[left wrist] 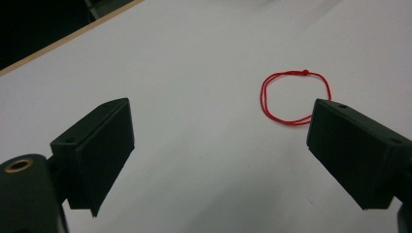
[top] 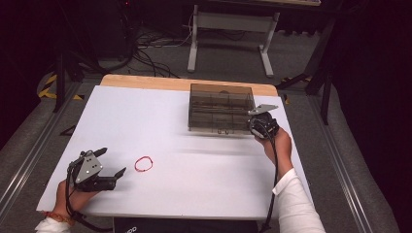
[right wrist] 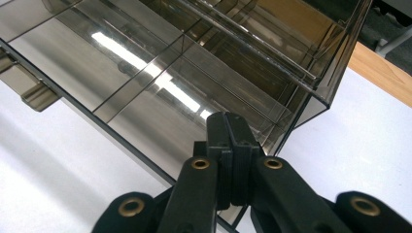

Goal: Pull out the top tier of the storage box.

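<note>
Left gripper (top: 112, 164) rests low over the white counter (top: 204, 165), fingers (left wrist: 97, 150) spread wide with nothing between them. Red string loop (left wrist: 294, 97) lies flat on the counter just ahead of the fingertips, toward the right-hand finger in the left gripper view, its near edge just behind that fingertip; contact cannot be judged from this angle. Right gripper (right wrist: 228, 131) has fingers pressed together, pinching nothing, tips at the near lid edge of the smoky clear plastic box (top: 221, 108), possibly touching it.
</note>
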The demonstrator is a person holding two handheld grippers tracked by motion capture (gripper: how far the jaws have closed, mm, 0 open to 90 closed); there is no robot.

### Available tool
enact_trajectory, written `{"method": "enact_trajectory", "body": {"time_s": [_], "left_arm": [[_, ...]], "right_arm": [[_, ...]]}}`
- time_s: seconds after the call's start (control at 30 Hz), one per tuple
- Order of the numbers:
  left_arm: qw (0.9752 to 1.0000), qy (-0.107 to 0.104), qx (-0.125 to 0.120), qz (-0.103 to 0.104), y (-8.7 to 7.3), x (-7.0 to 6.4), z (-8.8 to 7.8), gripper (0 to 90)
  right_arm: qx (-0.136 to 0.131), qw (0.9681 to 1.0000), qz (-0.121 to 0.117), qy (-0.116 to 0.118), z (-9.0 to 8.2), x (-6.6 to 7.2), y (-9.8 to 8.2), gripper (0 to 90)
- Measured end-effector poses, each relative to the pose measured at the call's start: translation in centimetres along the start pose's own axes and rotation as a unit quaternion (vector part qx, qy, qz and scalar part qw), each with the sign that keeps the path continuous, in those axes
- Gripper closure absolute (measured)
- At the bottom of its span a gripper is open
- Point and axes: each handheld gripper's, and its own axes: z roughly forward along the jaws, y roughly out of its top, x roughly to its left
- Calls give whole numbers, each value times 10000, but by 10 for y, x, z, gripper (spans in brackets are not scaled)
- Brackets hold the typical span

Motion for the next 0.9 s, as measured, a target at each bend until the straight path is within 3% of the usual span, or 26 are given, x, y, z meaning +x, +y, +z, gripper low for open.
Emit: {"method": "enact_trajectory", "body": {"time_s": [0.43, 0.9], "left_arm": [[10000, -21, 4, -6, 0, 0, 0, 115], [10000, -51, 3, 41, 0, 0, 0, 115]], "right_arm": [[-318, 9995, 70, -27, -10, 2, 2, 900], [-275, 9996, 56, 86, -3, 7, 1, 900]]}}
